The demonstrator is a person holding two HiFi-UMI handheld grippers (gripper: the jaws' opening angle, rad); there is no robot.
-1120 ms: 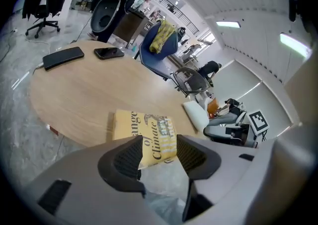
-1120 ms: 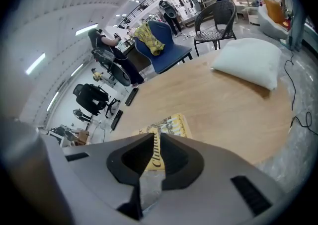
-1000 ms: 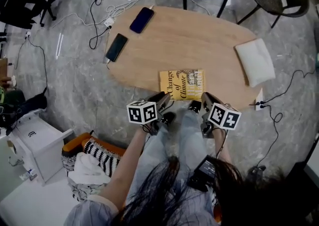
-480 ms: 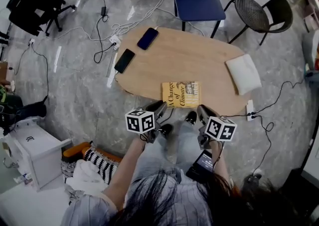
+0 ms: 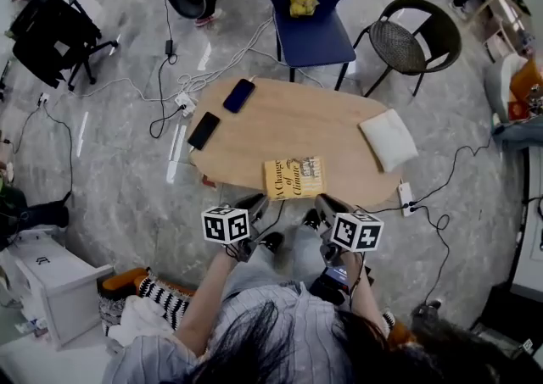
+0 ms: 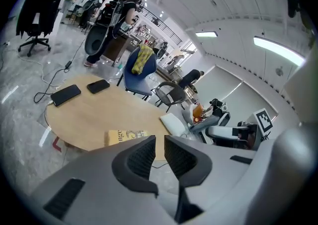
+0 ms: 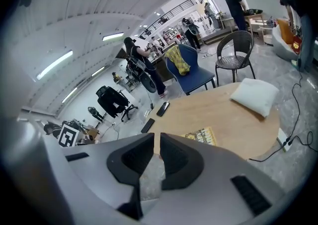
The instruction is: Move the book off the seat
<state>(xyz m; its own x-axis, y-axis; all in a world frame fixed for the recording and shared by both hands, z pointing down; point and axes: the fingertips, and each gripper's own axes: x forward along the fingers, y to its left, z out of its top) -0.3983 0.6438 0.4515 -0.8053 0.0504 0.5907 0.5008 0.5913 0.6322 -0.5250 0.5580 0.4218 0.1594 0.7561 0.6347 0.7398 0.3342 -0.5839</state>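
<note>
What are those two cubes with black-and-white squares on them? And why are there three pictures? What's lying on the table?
A person stands beside a wooden table and holds a grabbing tool in each hand. The patterned cubes are part of those tools. One picture comes from a camera on the person's head, looking down. The other two come from small cameras riding on each tool, looking along its two jaws. On the table lie a yellow book, two dark phones and a white pillow. The left tool is closing its jaws with nothing between them. The right tool has its jaws nearly together, and they are empty too. So nothing is being held.
</note>
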